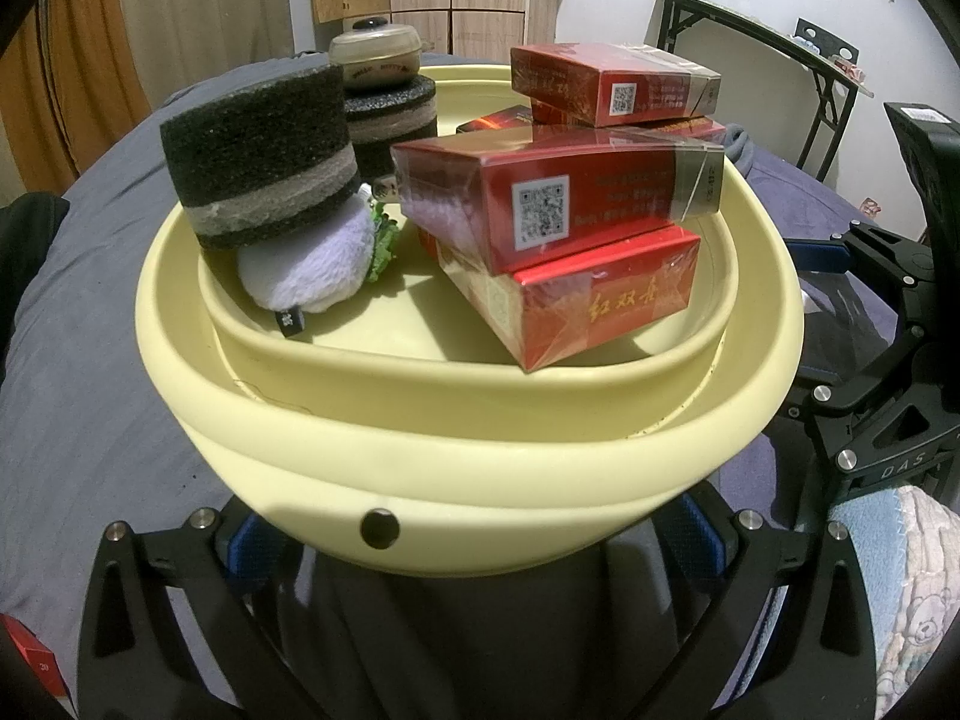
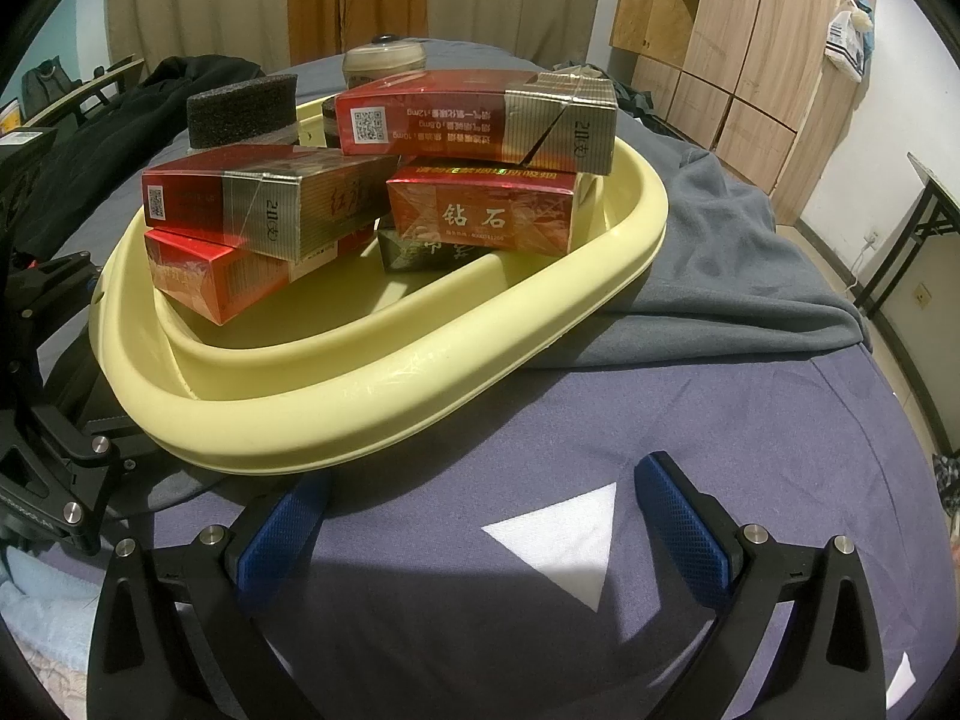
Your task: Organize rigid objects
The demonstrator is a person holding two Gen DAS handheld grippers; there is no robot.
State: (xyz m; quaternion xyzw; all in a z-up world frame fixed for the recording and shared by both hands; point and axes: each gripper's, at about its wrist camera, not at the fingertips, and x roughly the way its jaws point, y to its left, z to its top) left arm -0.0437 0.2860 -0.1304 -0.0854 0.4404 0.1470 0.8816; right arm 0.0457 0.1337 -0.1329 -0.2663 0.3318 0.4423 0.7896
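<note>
Looking along the left hand-held gripper (image 1: 474, 546), the yellow basin (image 1: 480, 456) fills the near view; its near wall sits between the spread blue pads (image 1: 690, 531), jaws wide and apparently not clamped on it. Inside lie red boxes (image 1: 558, 210) stacked crosswise, a black foam cylinder (image 1: 258, 156) tilted on a white plush toy (image 1: 312, 264), and a second foam puck (image 1: 390, 105) at the far side with a round tin (image 1: 375, 51) behind it. The nearest boxes run their long axes left to right, slightly slanted, QR ends toward the camera. The basin rests on a bed (image 1: 90, 330) under grey cloth.

From the right wrist, the right hand-held gripper (image 2: 480, 516) hangs open and empty over the bed's blue sheet, just short of the basin rim (image 2: 384, 384). The top box (image 2: 474, 114) lies flat, long axis across the view, perched on a box marked with white characters (image 2: 480, 213).

The load looks packed, so the step in hand is probably steadying or shifting the basin. Doing it well means gripping the rim squarely and keeping the basin level, since the crossed stack could slide.
</note>
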